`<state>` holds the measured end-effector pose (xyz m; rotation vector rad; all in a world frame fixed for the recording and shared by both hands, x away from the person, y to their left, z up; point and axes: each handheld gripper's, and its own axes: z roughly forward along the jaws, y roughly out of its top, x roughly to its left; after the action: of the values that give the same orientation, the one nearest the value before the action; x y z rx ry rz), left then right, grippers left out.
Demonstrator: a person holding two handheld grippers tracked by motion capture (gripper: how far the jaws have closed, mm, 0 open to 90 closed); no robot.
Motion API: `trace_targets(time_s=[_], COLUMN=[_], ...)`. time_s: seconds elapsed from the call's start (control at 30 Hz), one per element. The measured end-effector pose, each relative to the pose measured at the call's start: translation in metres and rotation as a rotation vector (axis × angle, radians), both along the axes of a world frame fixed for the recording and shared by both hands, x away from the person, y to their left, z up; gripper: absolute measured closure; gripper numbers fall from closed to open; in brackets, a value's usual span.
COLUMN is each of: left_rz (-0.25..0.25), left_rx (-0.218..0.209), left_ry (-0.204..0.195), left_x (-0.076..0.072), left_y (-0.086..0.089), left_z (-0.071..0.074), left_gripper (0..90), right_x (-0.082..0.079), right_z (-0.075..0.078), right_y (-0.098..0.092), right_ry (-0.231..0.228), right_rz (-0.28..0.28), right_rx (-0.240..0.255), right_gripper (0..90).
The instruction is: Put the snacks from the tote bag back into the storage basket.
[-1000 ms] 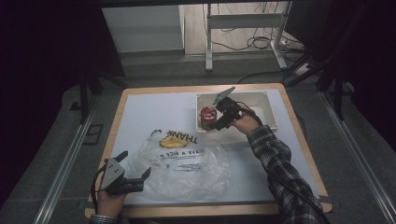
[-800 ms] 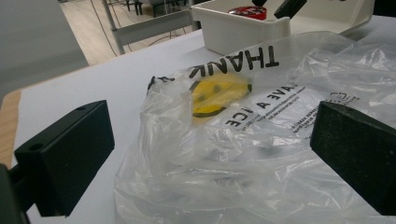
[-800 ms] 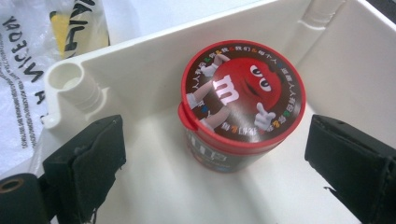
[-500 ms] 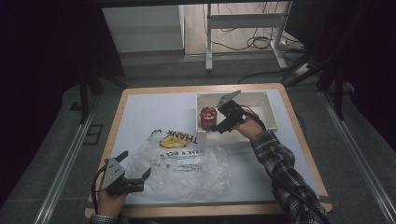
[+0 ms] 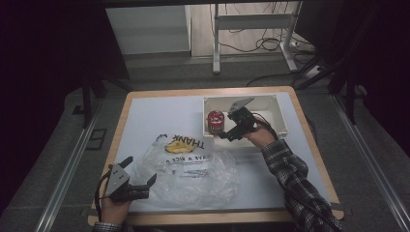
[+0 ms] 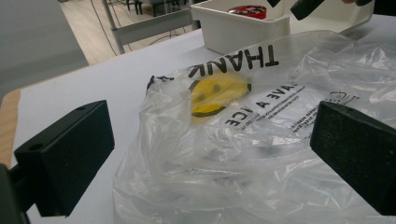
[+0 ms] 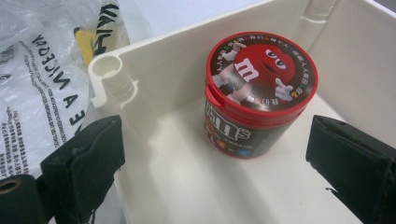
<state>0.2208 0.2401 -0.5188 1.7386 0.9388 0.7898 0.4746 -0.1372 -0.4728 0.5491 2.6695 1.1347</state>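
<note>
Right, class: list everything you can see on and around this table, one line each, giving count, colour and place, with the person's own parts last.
Table: one, pale top with wooden edge, centre.
Bin: one, white, far right of table.
M&M's tub: one, red lid, upright in the bin's left end.
Plastic bag: one, clear with black print and yellow smiley, near left.
Frame legs: grey, on floor beyond table.
Left hand-held gripper: black, open at the bag's edge.
Right hand-held gripper: black, open beside the tub.
Sleeve: one, plaid, right.
</note>
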Motion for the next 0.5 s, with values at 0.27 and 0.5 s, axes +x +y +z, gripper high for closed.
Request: trace_targets(time_s=[0.27,0.5], left_rz=[-0.001,-0.001], left_rx=[-0.001,0.000], left_ry=[0.000,0.000], left_x=[-0.0001,-0.0001], left_y=[0.0001,-0.0001], left_z=[0.0000,0.0000], left_gripper=[0.0,0.0], right_x=[-0.0048,-0.0094], right_z=[-0.0015,-0.0012], right_y=[-0.0029,-0.0063], right_ry=[-0.016,-0.018], right_rz=[-0.008,-0.011], right_rx=[0.003,0.008], right_gripper=[4.7,4.7])
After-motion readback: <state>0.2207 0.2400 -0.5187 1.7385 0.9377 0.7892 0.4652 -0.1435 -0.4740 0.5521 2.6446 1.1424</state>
